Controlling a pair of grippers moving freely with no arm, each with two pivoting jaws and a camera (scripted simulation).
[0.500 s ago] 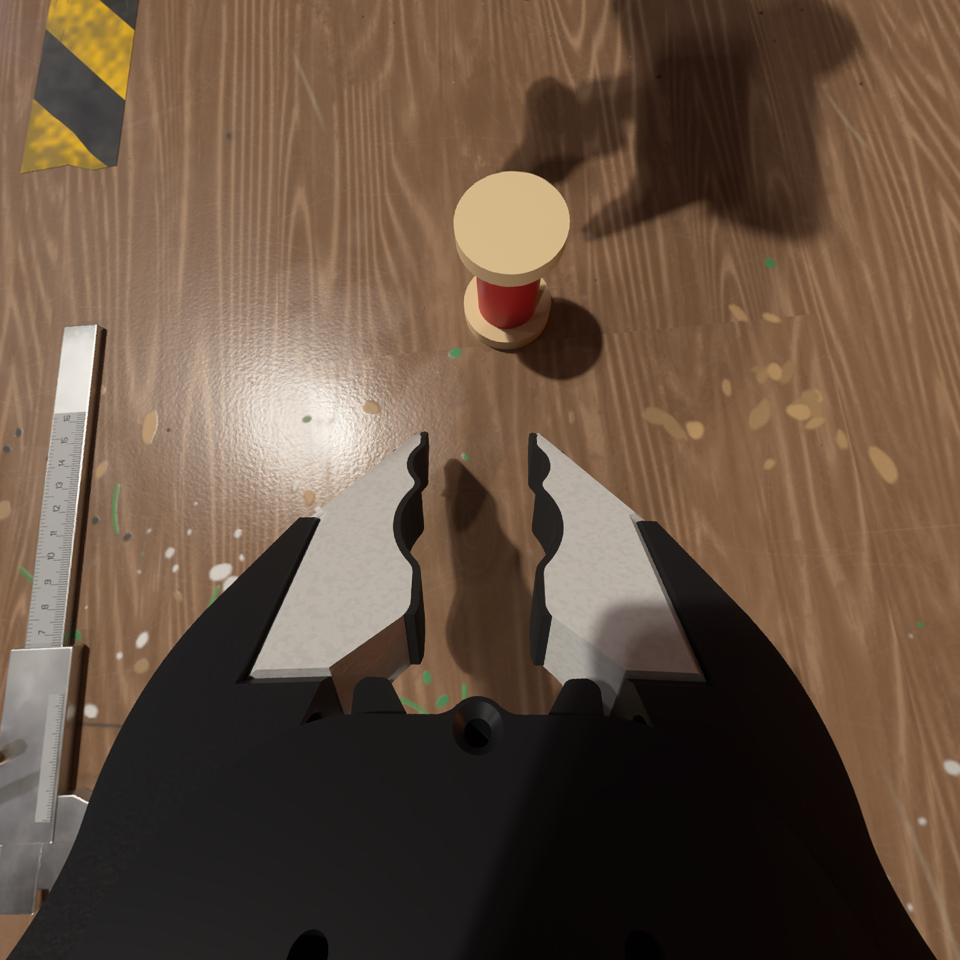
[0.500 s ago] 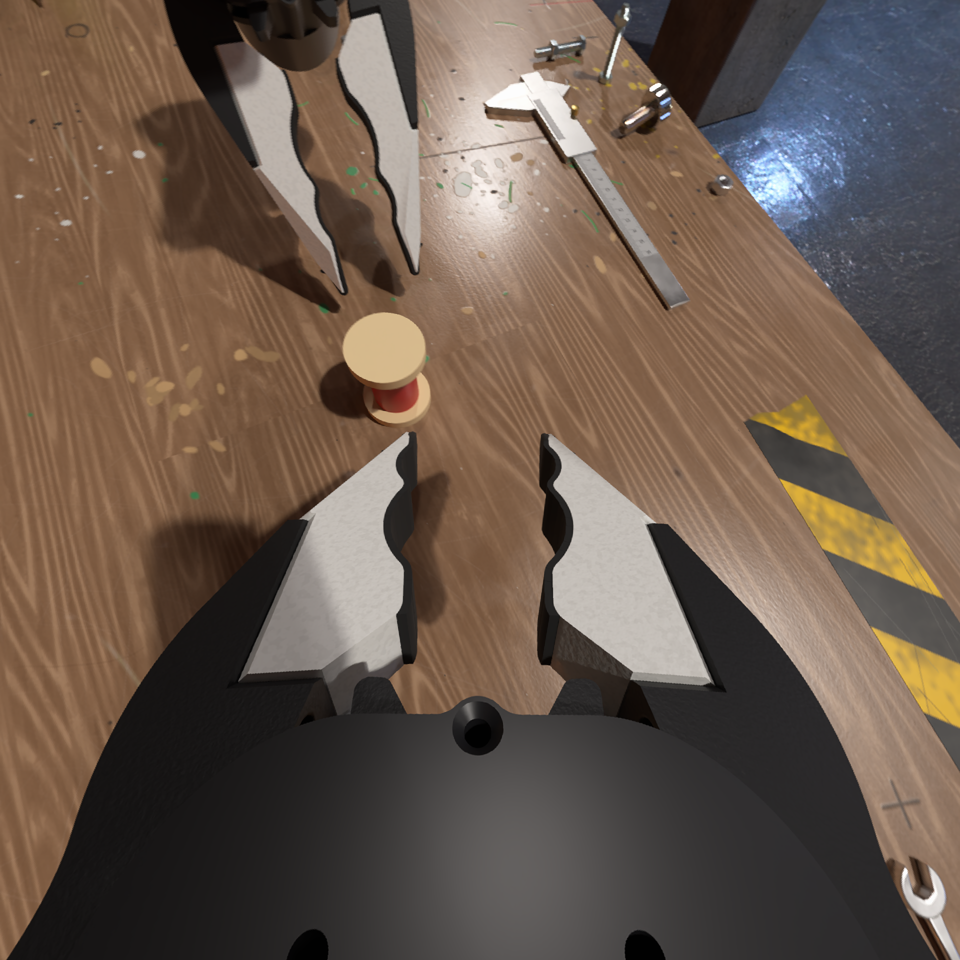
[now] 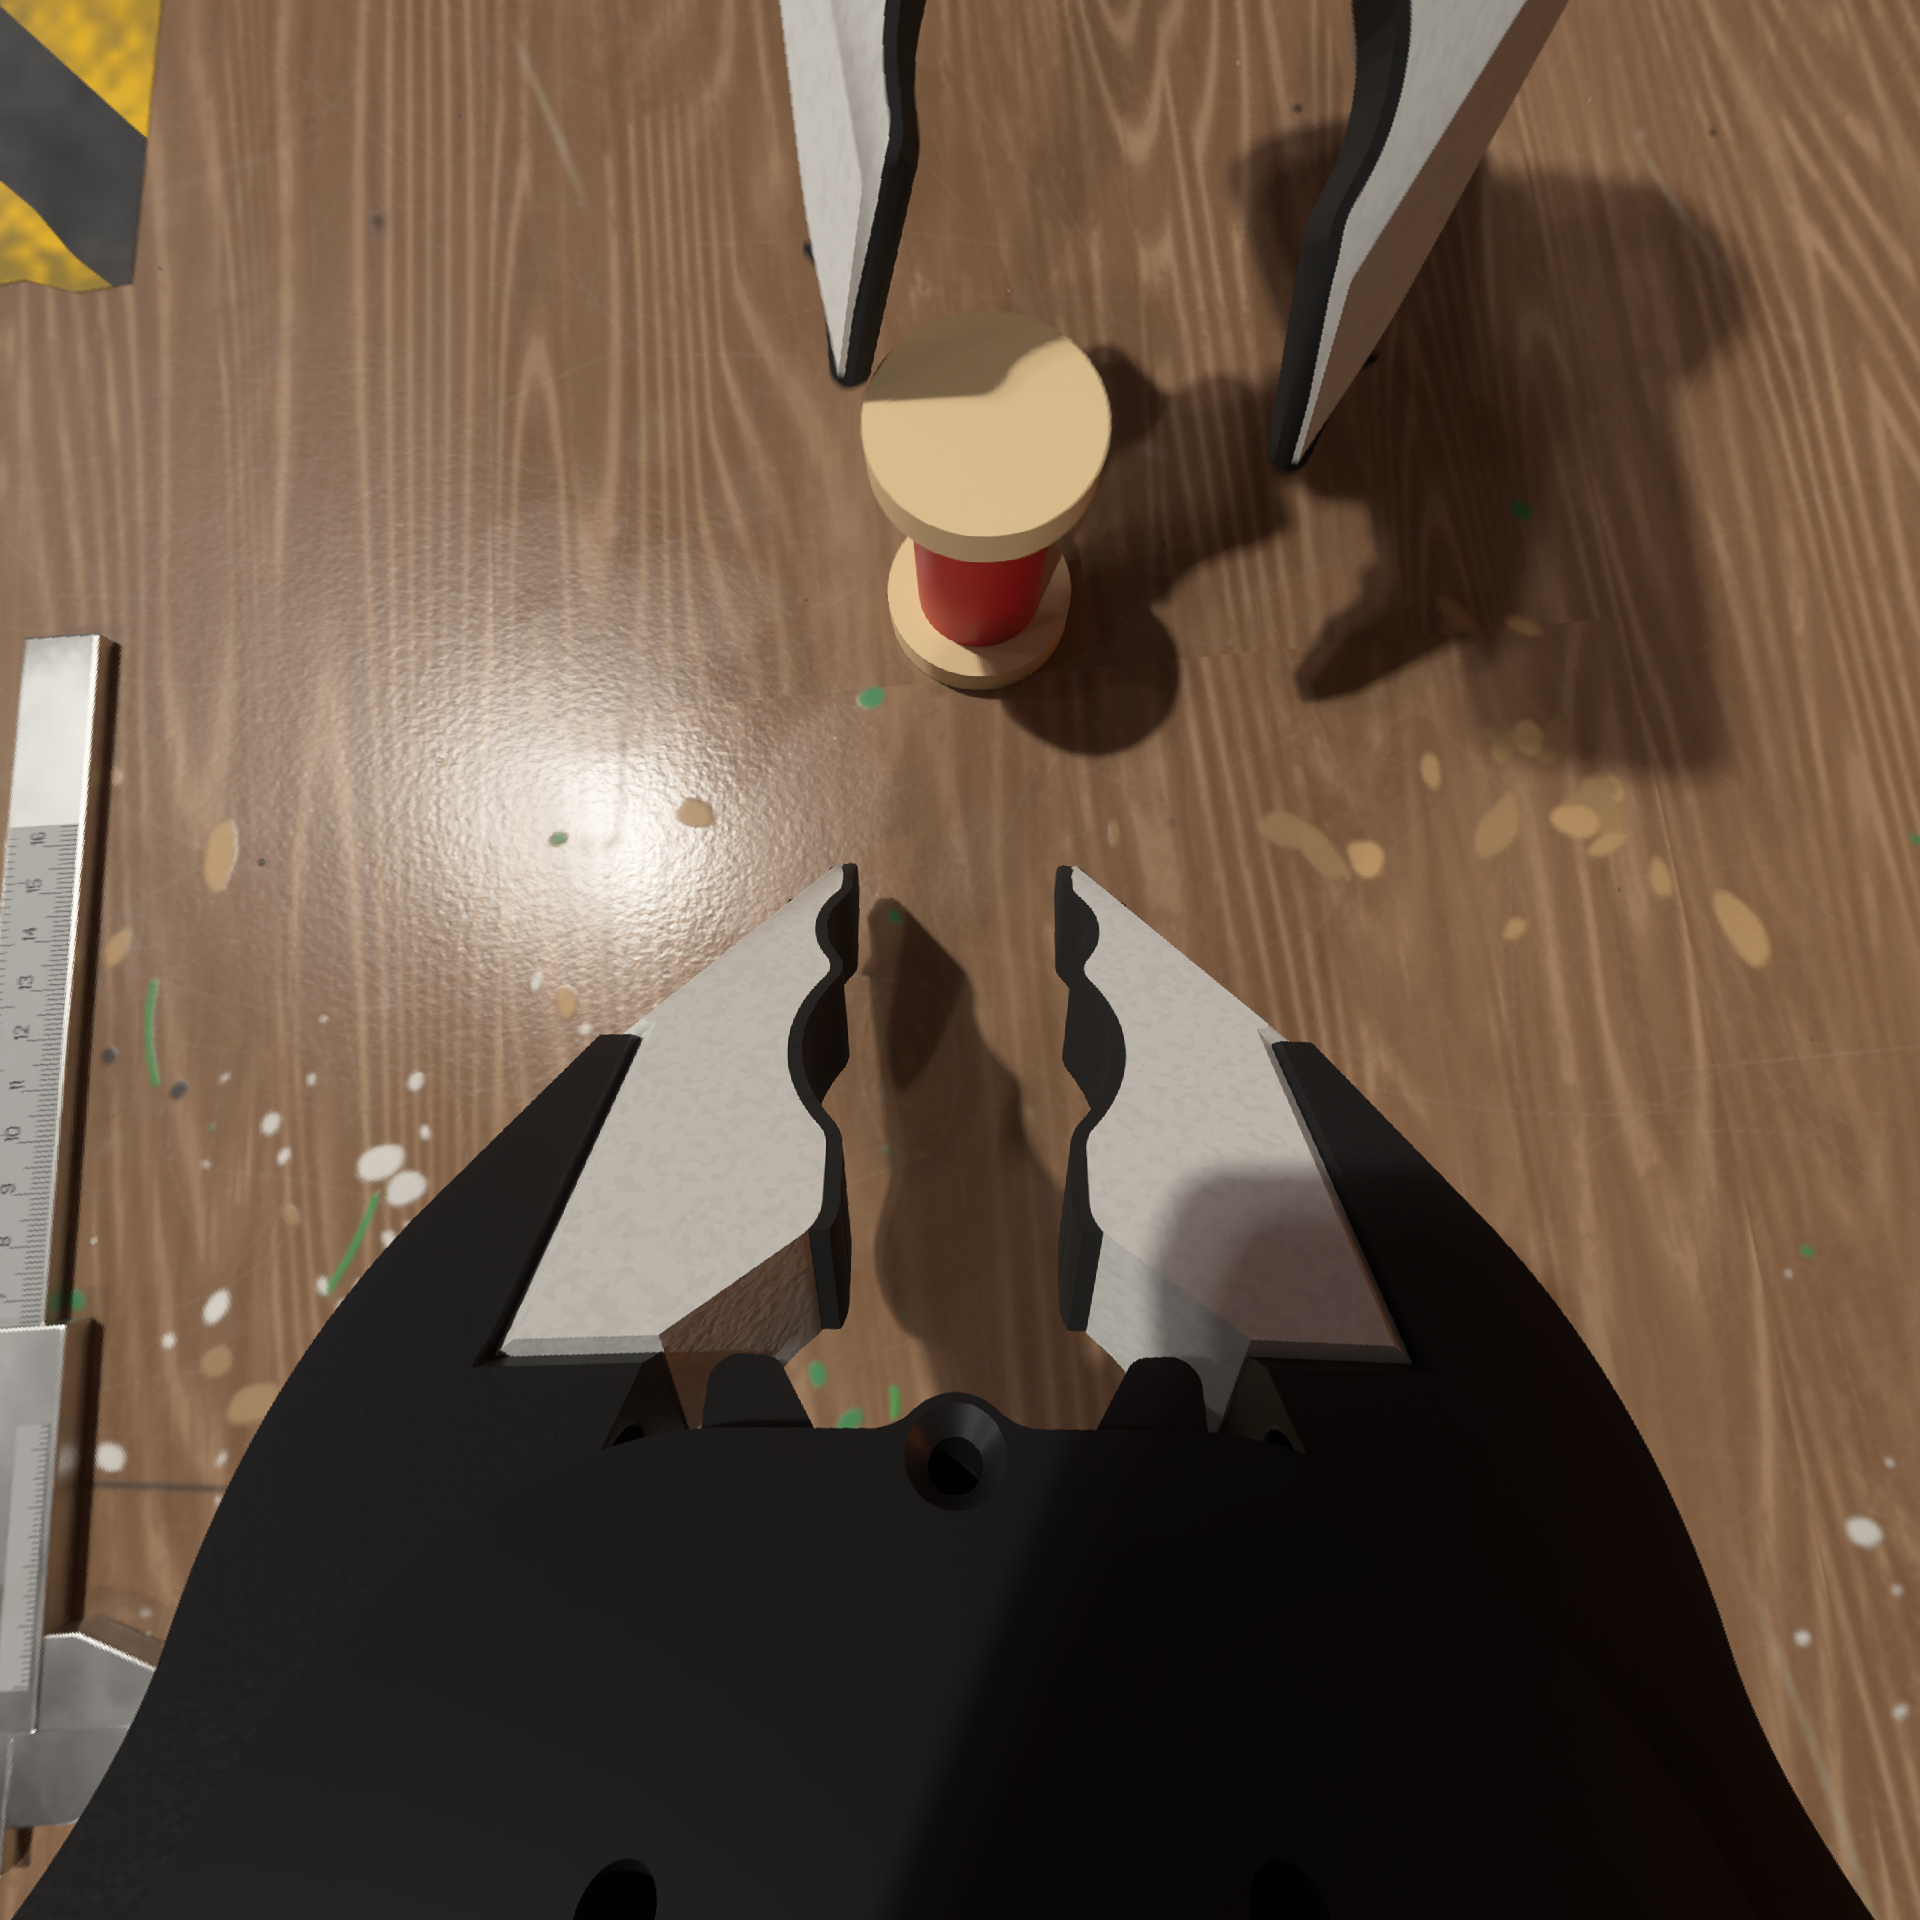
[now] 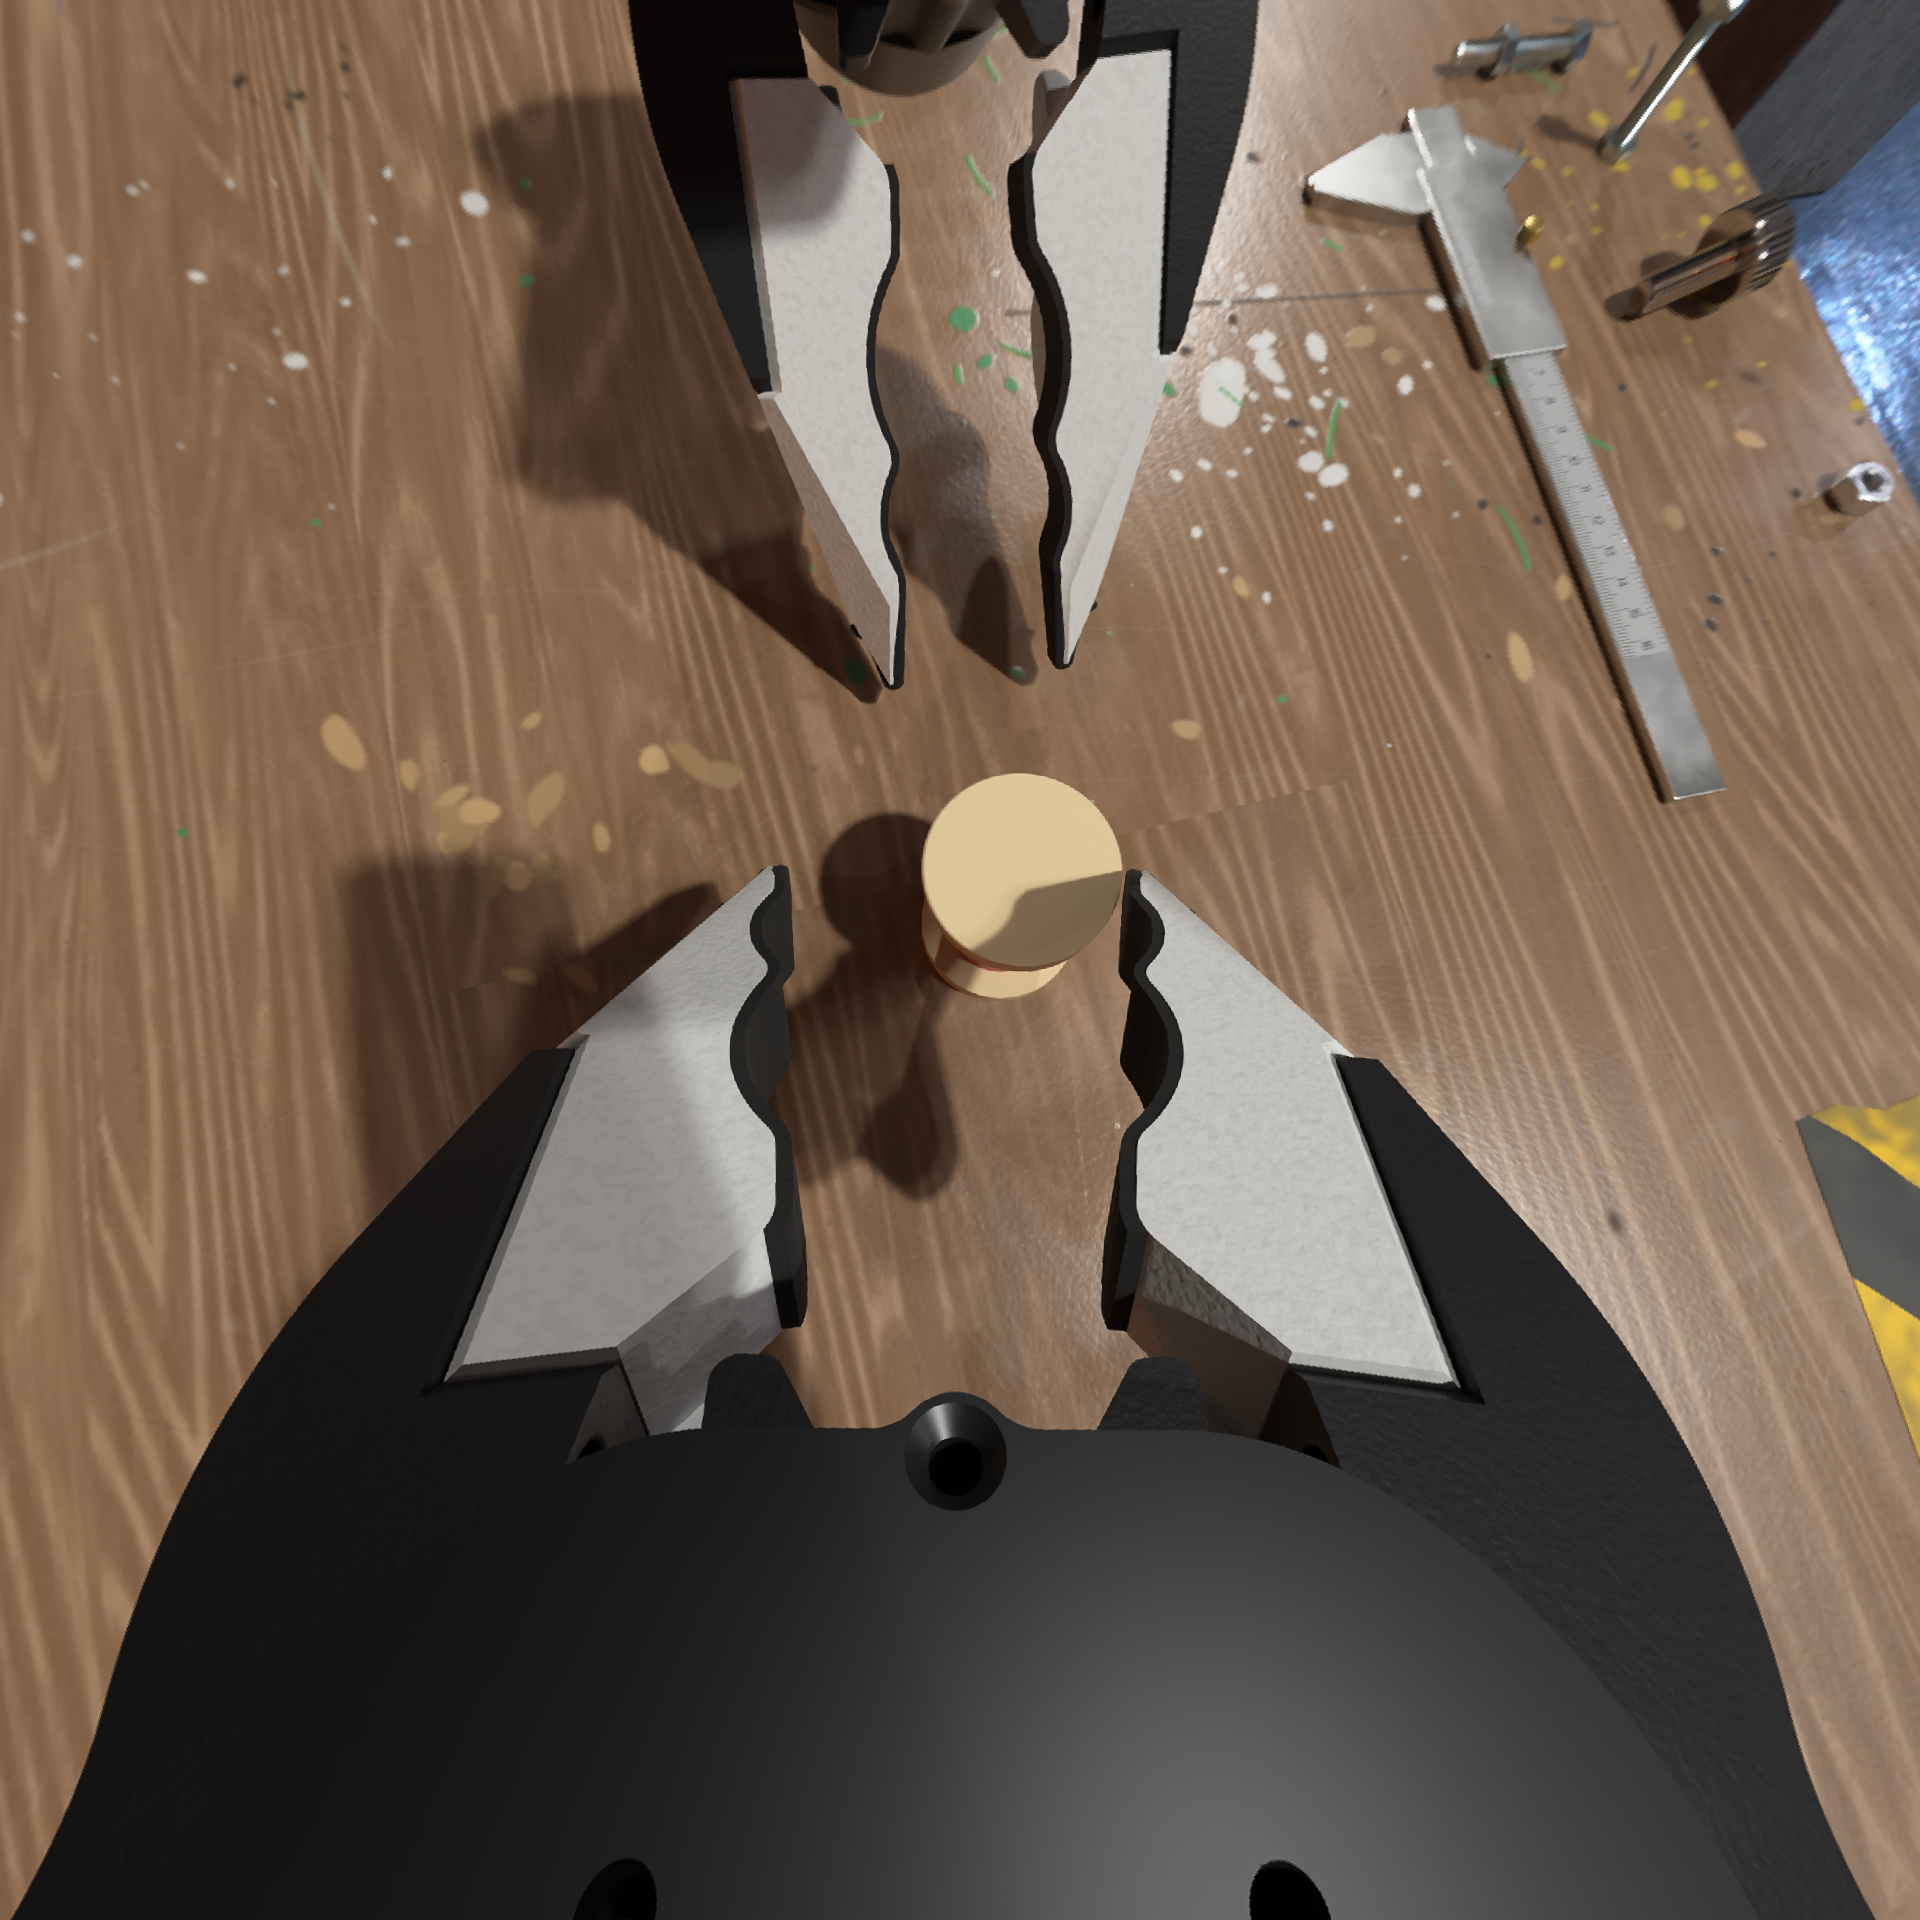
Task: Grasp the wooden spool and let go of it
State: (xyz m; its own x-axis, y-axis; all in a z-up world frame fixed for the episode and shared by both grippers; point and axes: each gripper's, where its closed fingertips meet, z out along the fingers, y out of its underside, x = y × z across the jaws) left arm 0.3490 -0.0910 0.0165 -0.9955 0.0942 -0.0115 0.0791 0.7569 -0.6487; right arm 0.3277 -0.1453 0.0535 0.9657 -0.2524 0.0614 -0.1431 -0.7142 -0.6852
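In the left wrist view, a steel caliper (image 3: pixel 47 1091) lies along the edge at nine o'clock, with a strip of yellow-and-black hazard tape (image 3: pixel 62 145) at ten o'clock. The left gripper (image 3: pixel 956 883) fills six o'clock, its jaws parted with bare wooden workbench (image 3: pixel 416 520) between them, holding nothing. At twelve o'clock from its tips stands the wooden spool (image 3: pixel 982 499), upright on its lower flange, red thread round its core, well apart from the left gripper. Past the spool, the right gripper (image 3: pixel 1070 416) comes down from twelve o'clock; one finger stands just beside the spool's top flange at eleven o'clock, the other apart at two o'clock.

In the right wrist view, pale paint flecks dot the bench at nine o'clock. The right gripper's (image 4: pixel 956 883) jaws are spread wide and released, the spool (image 4: pixel 1018 883) sitting between the fingertips, close to the right-hand finger; whether it touches I cannot tell. The left gripper (image 4: pixel 971 665) points in from twelve o'clock. The caliper (image 4: pixel 1558 416) lies at two o'clock near small metal parts (image 4: pixel 1714 260), the tape (image 4: pixel 1870 1195) at three o'clock.
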